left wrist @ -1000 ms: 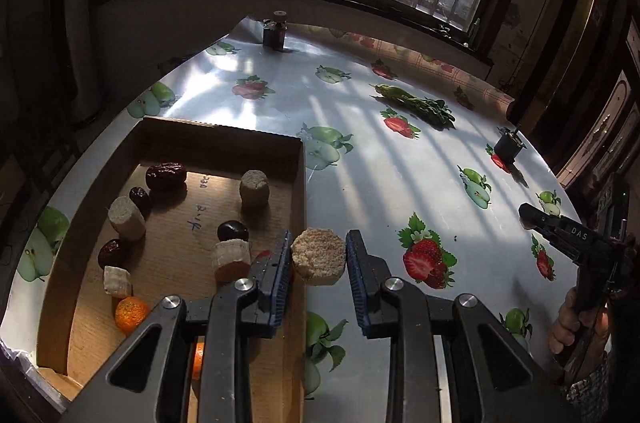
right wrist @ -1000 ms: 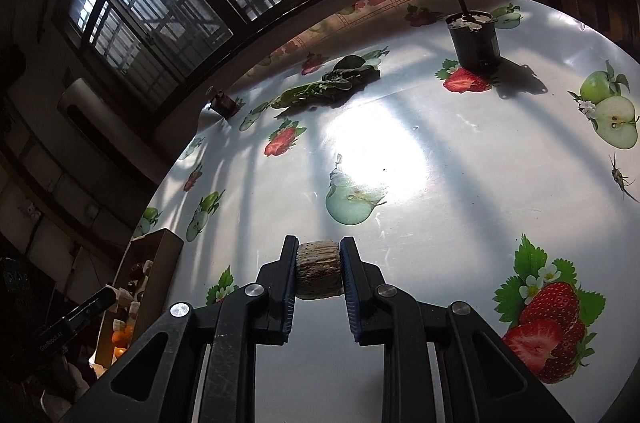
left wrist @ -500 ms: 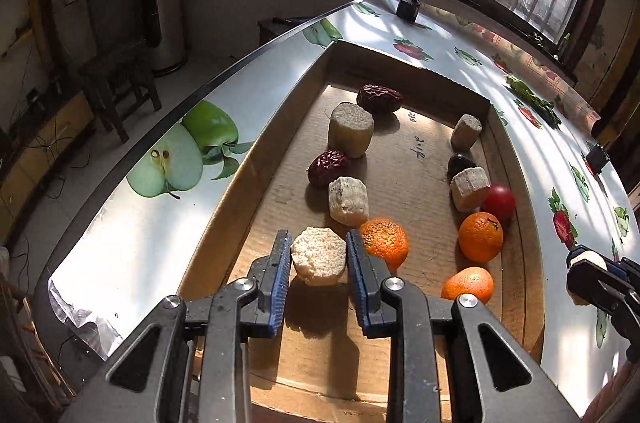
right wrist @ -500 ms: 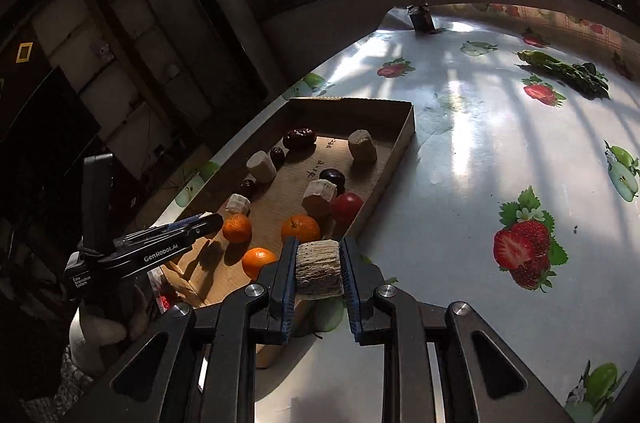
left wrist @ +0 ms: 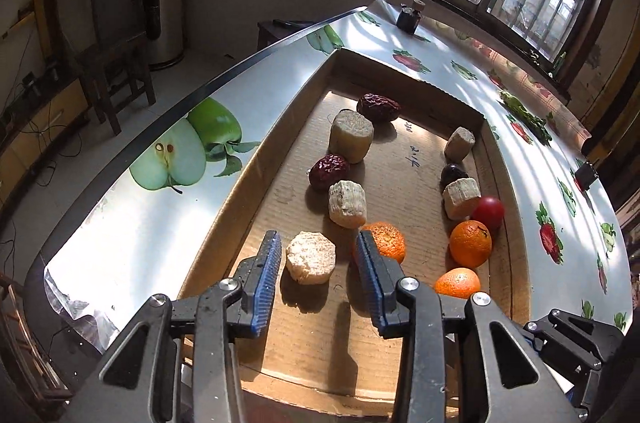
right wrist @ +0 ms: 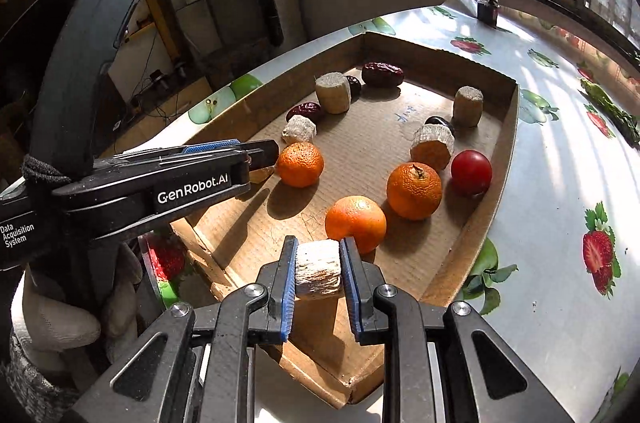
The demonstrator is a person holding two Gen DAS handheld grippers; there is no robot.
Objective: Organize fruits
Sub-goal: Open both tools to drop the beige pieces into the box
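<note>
Left hand-held gripper [left wrist: 316, 263] jaws just opening, pale cane chunk [left wrist: 310, 256] loose between them on the cardboard tray [left wrist: 256, 183] floor near its front edge, right hand-held gripper [right wrist: 318, 273] clamping a second cane chunk [right wrist: 319, 270] above the tray's front corner, beside an orange [right wrist: 355, 223]

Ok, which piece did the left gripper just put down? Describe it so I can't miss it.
Look in the cardboard tray on the fruit-print tablecloth, at its near end. The pale sugarcane chunk lies between the left gripper fingers, whose jaws have just opened clear of it. Unlike its neighbours, it's beside the nearest-left orange.

Right hand-held gripper [right wrist: 318, 273] clamps pale sugarcane chunk [right wrist: 318, 274] over cardboard tray [right wrist: 496, 183], beside orange [right wrist: 355, 223].
</note>
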